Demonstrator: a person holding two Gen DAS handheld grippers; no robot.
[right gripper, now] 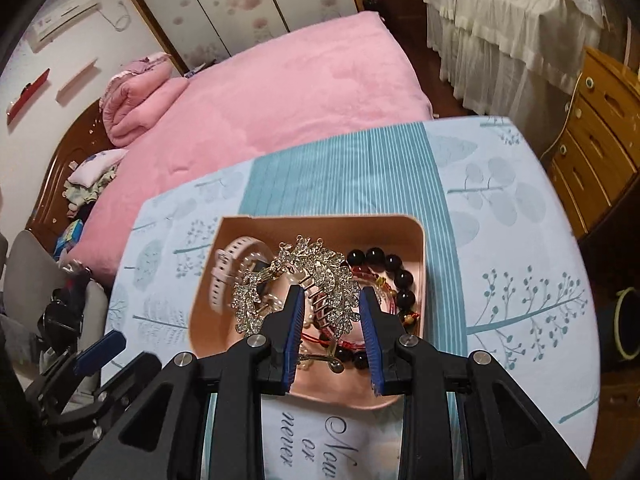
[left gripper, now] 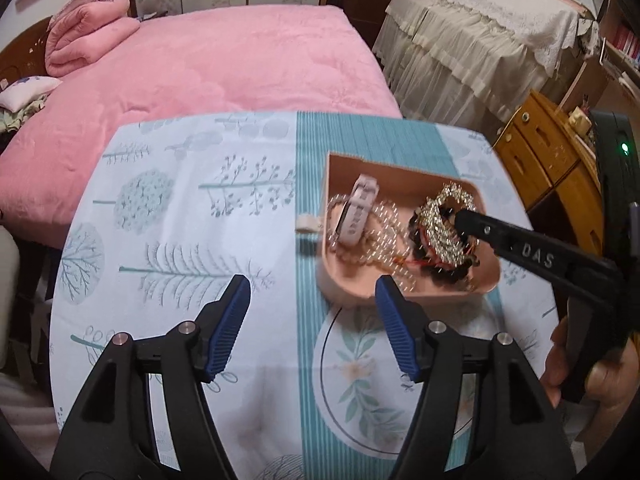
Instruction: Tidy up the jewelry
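Jaws spread, the right gripper (right gripper: pixel 330 312) straddles a rhinestone clip (right gripper: pixel 304 276) in the pink tray (right gripper: pixel 418 240) on the counter (right gripper: pixel 520 240), apparently poised to grasp it, while the left gripper (left gripper: pixel 312 300) waits open alongside.

"DAS" on right claw (left gripper: pixel 464 216) finger | "Now or never" on tablecloth (right gripper: pixel 500 240)

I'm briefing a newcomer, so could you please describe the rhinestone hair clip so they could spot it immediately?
On the table with the leaf-print cloth sits a pink tray of jewelry. The hair clip lies on top, near the middle, between a pale watch and dark beads. It alone is a sparkling, leaf-shaped piece.
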